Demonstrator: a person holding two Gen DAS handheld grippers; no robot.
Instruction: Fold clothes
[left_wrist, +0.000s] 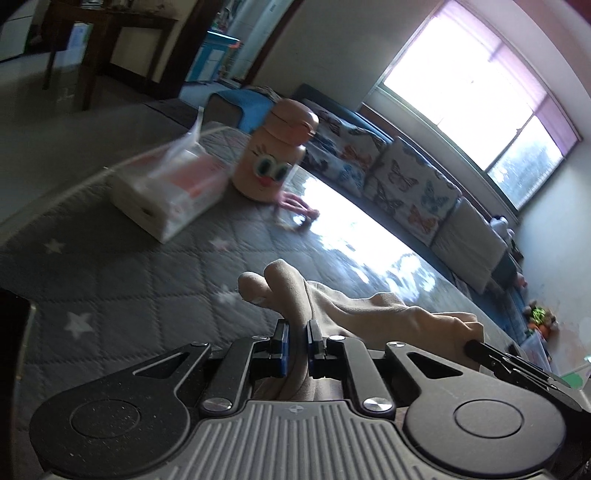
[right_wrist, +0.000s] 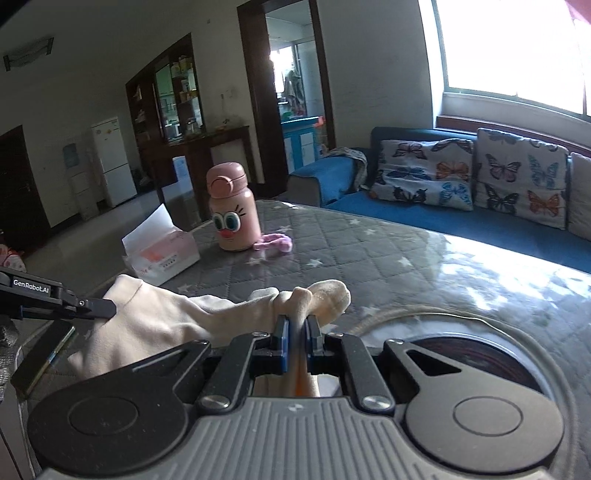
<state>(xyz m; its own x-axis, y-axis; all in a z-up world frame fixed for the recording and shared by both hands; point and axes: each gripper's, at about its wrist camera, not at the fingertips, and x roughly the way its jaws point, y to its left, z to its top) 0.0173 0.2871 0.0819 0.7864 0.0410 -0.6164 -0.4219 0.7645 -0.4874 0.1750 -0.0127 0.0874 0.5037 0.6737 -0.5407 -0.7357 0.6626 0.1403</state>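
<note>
The cream garment (right_wrist: 155, 317) is off the surface for most of its width, strung between the two hand-held grippers above the grey star-quilted worktop (right_wrist: 406, 266). It is bunched and creased, not laid in flat layers, so no finished fold shows. This could be a lift to spread it out or a carry-over midway through a fold; the pictures do not settle which.

The right hand-held gripper (right_wrist: 295, 334) has its blue-padded jaws closed narrow on a gathered edge of the cloth, which pokes out past the tips toward 12 o'clock and trails away toward 9 o'clock. There the other gripper's black tip meets it.

The left hand-held gripper (left_wrist: 297, 338) is likewise pinched narrow on a fold of the garment (left_wrist: 369, 314), with cloth bulging out at 12 o'clock and running off toward 3 o'clock.

Farther off at 11 o'clock in the right view stand a pink cartoon-faced bottle (right_wrist: 232, 210) and a tissue box (right_wrist: 162, 254), well apart from the garment.
</note>
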